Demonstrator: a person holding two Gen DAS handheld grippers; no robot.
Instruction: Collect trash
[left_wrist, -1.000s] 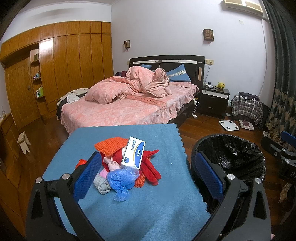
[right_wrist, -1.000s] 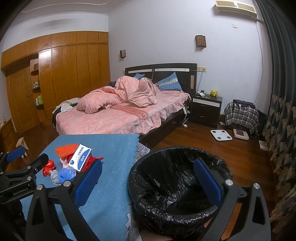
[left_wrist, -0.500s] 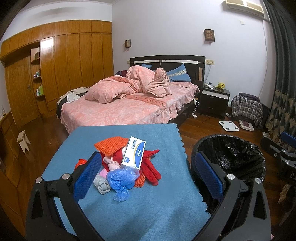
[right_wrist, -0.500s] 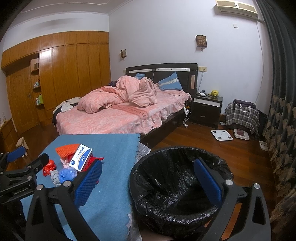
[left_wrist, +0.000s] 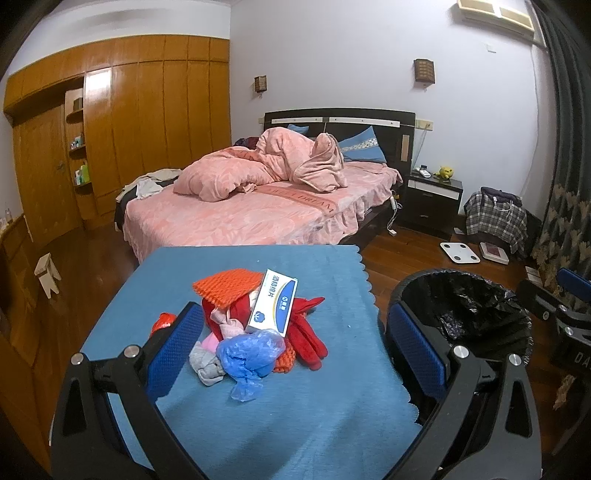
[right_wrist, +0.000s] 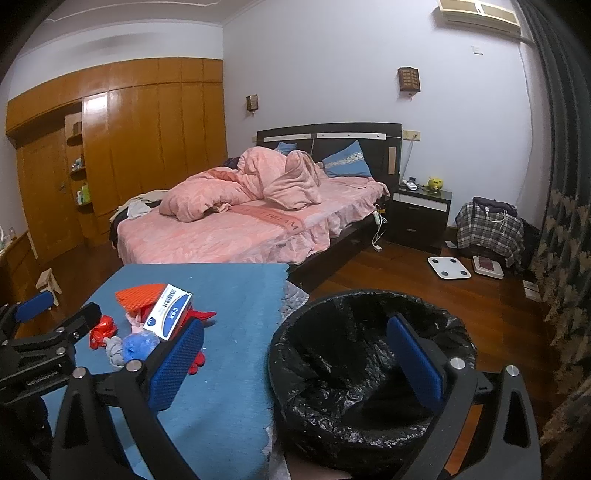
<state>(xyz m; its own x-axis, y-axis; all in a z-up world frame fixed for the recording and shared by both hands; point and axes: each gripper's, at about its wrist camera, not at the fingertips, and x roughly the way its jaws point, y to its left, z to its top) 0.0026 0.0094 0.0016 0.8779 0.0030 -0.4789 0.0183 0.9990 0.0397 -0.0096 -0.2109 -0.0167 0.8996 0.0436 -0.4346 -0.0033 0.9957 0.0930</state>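
A heap of trash lies on the blue table cloth (left_wrist: 258, 417): a white and blue box (left_wrist: 272, 307) on top, an orange foam net (left_wrist: 226, 286), red pieces (left_wrist: 306, 339), a crumpled blue plastic bag (left_wrist: 248, 355) and a grey rag (left_wrist: 204, 362). My left gripper (left_wrist: 293, 339) hangs open just before the heap, nothing between its fingers. A bin with a black liner (right_wrist: 369, 373) stands right of the table. My right gripper (right_wrist: 293, 354) is open above the bin's near rim. The box (right_wrist: 168, 312) and the bag (right_wrist: 138, 345) also show in the right wrist view.
A bed with pink bedding (left_wrist: 258, 199) stands beyond the table, a dark nightstand (left_wrist: 432, 199) to its right. A white scale (left_wrist: 459, 252) and a plaid bundle (left_wrist: 495, 218) lie on the wooden floor. Wooden wardrobes (left_wrist: 140, 122) fill the left wall. A small stool (left_wrist: 47, 272) is at left.
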